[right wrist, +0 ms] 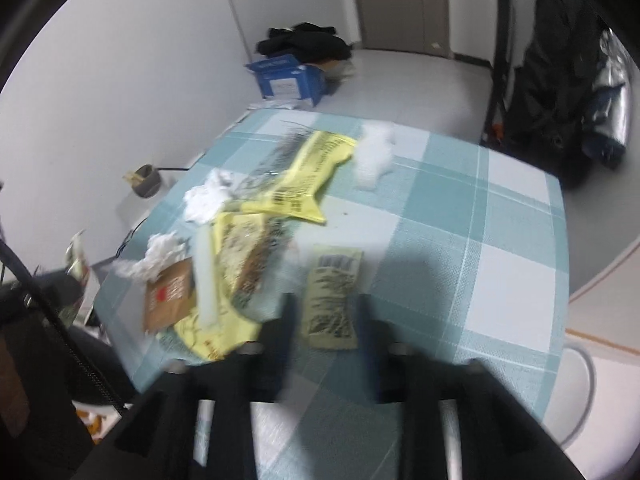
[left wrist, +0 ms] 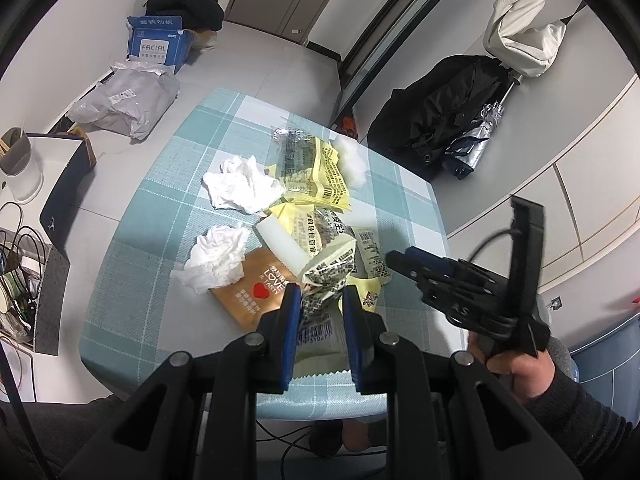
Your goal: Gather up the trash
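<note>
Black left hand-held gripper [left wrist: 319, 300] angled down, clamping crumpled wrapper [left wrist: 326, 280]

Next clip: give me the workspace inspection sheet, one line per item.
Surface: checked tablecloth, trash piled mid-table.
Job's things: crumpled tissues, yellow wrappers, brown packet, pale label wrapper.
Clutter: blue box and grey bag on floor.
Grippers: left hand-held gripper shut on crumpled printed wrapper; right hand-held gripper open, straddling the pale label wrapper.
Cables: black cords at left.
Surroundings: black bag, umbrella.
</note>
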